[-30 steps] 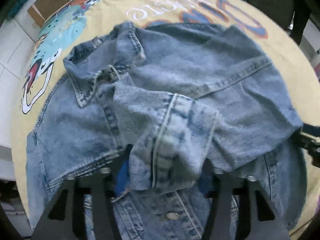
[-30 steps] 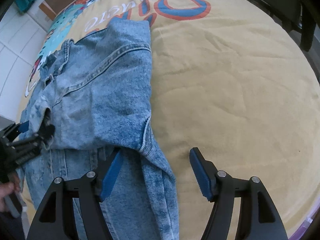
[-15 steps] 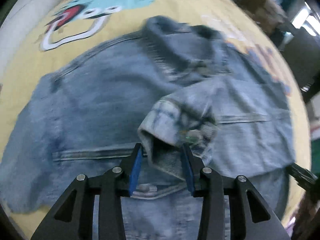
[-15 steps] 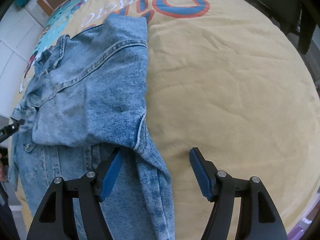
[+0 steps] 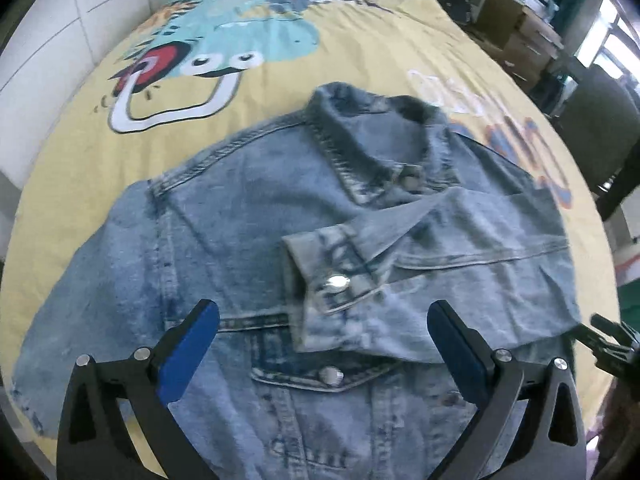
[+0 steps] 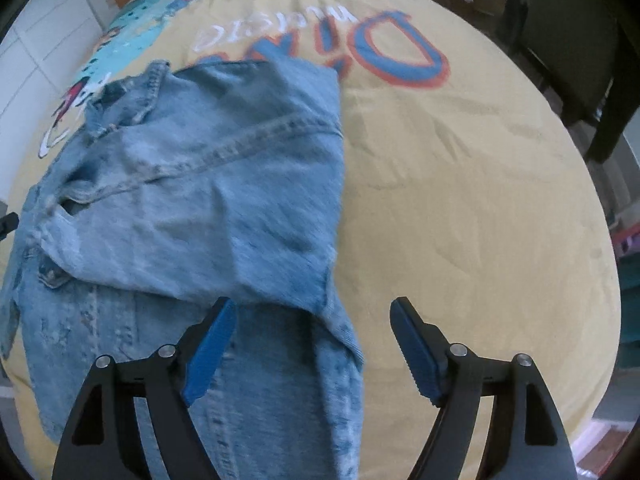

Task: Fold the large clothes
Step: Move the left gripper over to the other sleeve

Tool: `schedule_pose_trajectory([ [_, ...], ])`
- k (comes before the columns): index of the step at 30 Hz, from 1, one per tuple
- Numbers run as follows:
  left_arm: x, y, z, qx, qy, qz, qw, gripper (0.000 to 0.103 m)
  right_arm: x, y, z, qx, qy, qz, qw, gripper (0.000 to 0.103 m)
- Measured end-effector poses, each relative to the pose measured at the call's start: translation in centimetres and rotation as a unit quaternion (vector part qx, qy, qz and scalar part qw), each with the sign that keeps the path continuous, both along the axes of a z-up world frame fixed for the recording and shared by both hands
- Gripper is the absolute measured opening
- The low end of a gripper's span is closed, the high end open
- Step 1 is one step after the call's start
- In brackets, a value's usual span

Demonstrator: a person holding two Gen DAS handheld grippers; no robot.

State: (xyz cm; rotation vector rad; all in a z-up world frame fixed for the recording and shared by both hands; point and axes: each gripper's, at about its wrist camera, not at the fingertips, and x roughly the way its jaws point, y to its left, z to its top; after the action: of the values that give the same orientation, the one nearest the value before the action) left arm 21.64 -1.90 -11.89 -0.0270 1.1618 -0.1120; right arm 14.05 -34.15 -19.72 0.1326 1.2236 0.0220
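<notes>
A light blue denim jacket (image 5: 240,220) lies front up on a yellow cartoon-print bedsheet (image 5: 360,60). One sleeve is folded across its chest, and the cuff (image 5: 320,276) with a metal button rests flat there. My left gripper (image 5: 320,320) hovers over that cuff; its jaws are opening wide and touch no cloth. In the right wrist view the jacket (image 6: 200,200) fills the left half, on the bedsheet (image 6: 460,200). My right gripper (image 6: 314,312) hangs above the jacket's right edge, its jaws opening, with the pads clear of the denim.
A dark chair (image 5: 600,140) and stacked boxes (image 5: 520,28) stand beyond the bed's right side. A white tiled wall (image 5: 48,40) borders the left. Bare yellow sheet spreads right of the jacket. The right gripper's tip (image 5: 612,344) shows at the left wrist view's right edge.
My left gripper let go of the sleeve cuff, which now lies flat on the jacket's chest, and its jaws spread wide. The right gripper rose slightly and its jaws widened.
</notes>
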Motion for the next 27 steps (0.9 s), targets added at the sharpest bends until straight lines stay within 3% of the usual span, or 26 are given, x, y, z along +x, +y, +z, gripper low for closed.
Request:
schedule_pose_trajectory([
  [5,0.6,-2.3,-1.4,-0.004,0.009,-0.018,0.9998,0.102,0.7,1.6,0.4,0.010,-0.003,0.010,1.000,0.081],
  [9,1.2,-5.1,-3.0,-0.008,-0.009,-0.039,0.9992,0.102,1.4,2.7,0.3,0.009,-0.008,0.008,1.000,0.081],
  [13,1.5,-7.2,-5.8,0.030,-0.012,-0.052,0.9981,0.102,2.8,5.3,-0.4,0.008,-0.015,0.023,1.000,0.090],
  [15,1.4,-7.1,-7.4,0.069,-0.010,-0.052,0.9962,0.102,3.5,7.2,-1.5,-0.001,-0.021,0.032,0.999,0.103],
  [17,0.9,-6.5,-8.6,0.107,-0.013,-0.055,0.9926,0.103,3.9,8.5,-2.7,-0.021,-0.026,0.041,0.999,0.103],
  [20,0.2,-3.9,-9.5,0.071,-0.010,-0.041,0.9966,0.103,4.0,9.4,-4.0,-0.047,-0.032,0.053,0.997,0.103],
  [27,-0.2,-2.6,-9.7,0.068,-0.030,-0.043,0.9963,0.103,3.5,5.6,-4.4,-0.003,-0.038,0.015,0.999,0.102],
])
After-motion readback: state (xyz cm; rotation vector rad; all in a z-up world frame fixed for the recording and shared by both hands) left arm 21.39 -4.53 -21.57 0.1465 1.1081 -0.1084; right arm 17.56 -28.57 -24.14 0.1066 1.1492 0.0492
